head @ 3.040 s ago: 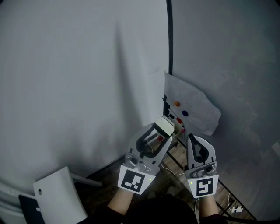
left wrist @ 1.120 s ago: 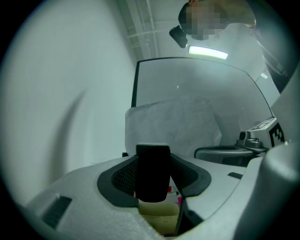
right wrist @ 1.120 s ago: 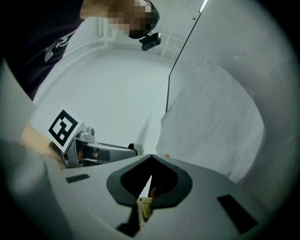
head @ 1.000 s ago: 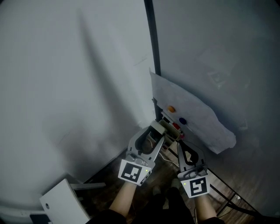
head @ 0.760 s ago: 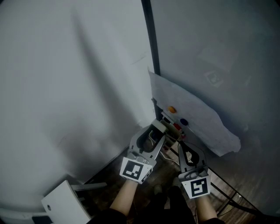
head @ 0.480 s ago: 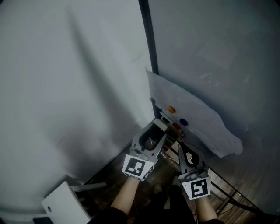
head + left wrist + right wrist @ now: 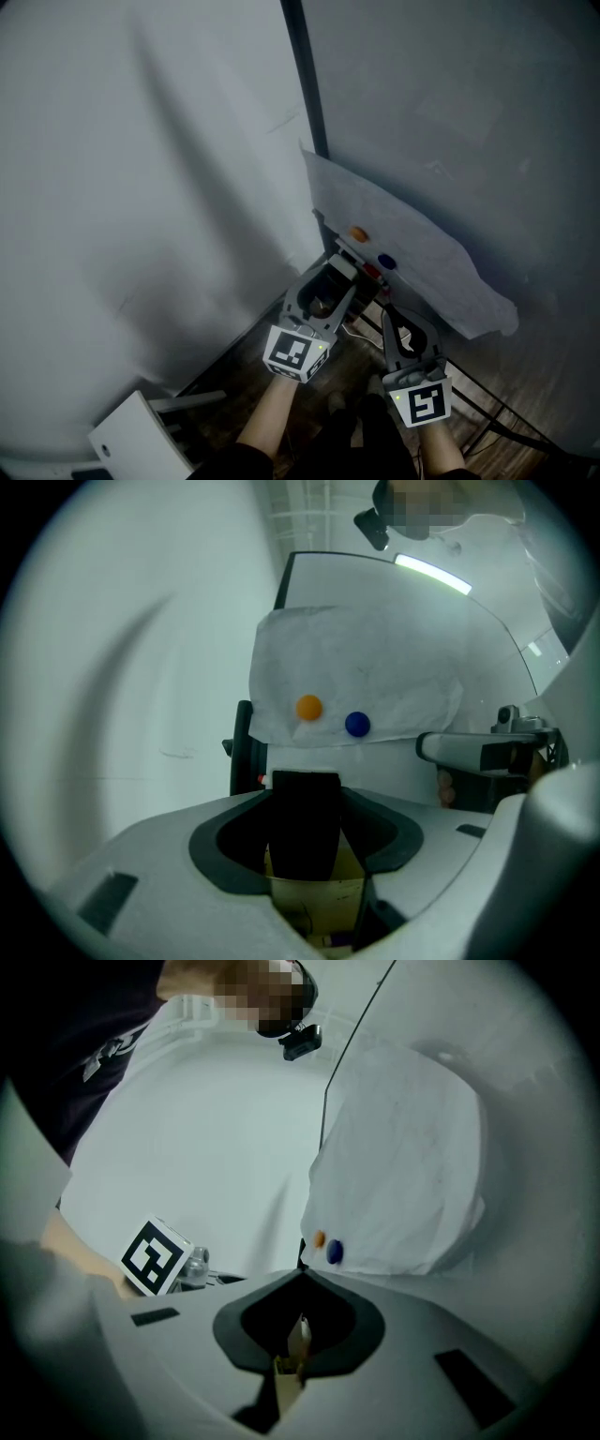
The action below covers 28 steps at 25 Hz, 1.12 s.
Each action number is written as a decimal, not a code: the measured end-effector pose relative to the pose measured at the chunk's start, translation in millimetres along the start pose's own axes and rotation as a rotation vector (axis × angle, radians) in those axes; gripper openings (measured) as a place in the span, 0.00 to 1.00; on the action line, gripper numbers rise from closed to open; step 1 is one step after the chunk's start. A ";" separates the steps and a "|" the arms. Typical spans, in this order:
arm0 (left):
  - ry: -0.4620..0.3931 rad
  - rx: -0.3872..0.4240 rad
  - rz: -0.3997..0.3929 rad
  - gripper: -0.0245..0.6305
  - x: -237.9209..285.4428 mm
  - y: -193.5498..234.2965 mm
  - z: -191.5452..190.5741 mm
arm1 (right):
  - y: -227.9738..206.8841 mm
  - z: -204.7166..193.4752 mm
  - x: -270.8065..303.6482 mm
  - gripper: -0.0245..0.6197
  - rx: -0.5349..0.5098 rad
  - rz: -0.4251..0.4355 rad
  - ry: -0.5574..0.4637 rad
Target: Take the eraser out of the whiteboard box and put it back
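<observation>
Whiteboard [image 7: 450, 103] is carrying a paper sheet [image 7: 412, 262] at its lower edge. Left gripper [image 7: 336, 278] is clamping the eraser [image 7: 305, 822], jaws standing wide on its dark block, right at the whiteboard box [image 7: 364, 265] below the sheet; contact with the box is unclear. Right gripper [image 7: 389, 317] is sitting just beside it, jaw tips meeting, gripping nothing. Orange magnet [image 7: 308, 707] and blue magnet [image 7: 356, 725] are pinning the sheet.

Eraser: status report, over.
Left gripper shut on eraser, at the whiteboard box. Right gripper shut, empty, alongside. Paper sheet hangs above the box.
</observation>
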<state>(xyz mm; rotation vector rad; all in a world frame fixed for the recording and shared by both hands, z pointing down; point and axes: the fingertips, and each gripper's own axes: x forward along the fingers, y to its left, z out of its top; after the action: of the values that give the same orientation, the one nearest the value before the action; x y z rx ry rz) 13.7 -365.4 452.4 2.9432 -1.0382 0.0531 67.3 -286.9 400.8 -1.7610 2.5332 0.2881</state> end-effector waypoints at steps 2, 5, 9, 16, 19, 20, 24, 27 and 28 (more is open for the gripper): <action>0.003 0.000 -0.007 0.34 0.0 -1.6 -0.3 | -0.2 -0.8 -0.3 0.04 0.001 0.001 0.003; 0.010 0.003 -0.011 0.35 0.2 -2.6 -2.6 | -0.1 -3.5 -0.1 0.04 0.006 0.004 0.007; 0.008 0.003 -0.003 0.35 -1.1 -2.3 -2.6 | -0.3 -4.2 0.2 0.04 0.009 0.009 0.001; -0.024 0.017 0.010 0.35 -12.3 -9.1 19.1 | 2.0 8.4 1.0 0.04 0.001 0.029 -0.027; -0.044 0.041 0.014 0.35 -20.6 -16.0 36.2 | 4.0 19.4 1.2 0.04 0.004 0.043 -0.050; -0.048 0.050 0.015 0.35 -23.6 -18.5 41.7 | 4.7 24.0 1.3 0.04 0.006 0.048 -0.059; -0.090 0.101 0.023 0.35 -36.3 -28.0 72.8 | 8.1 45.3 1.6 0.04 0.014 0.071 -0.100; -0.118 0.103 0.044 0.31 -49.3 -35.2 98.8 | 10.7 62.4 1.5 0.04 0.011 0.088 -0.132; -0.131 0.108 0.054 0.29 -54.1 -36.9 106.9 | 11.6 68.4 1.4 0.04 0.010 0.093 -0.144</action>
<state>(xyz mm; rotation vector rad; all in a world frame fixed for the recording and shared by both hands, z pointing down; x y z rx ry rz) -2.4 -305.9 343.3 3.0515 -1.1664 -0.0873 51.2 -272.2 335.0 -1.5605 2.5133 0.3910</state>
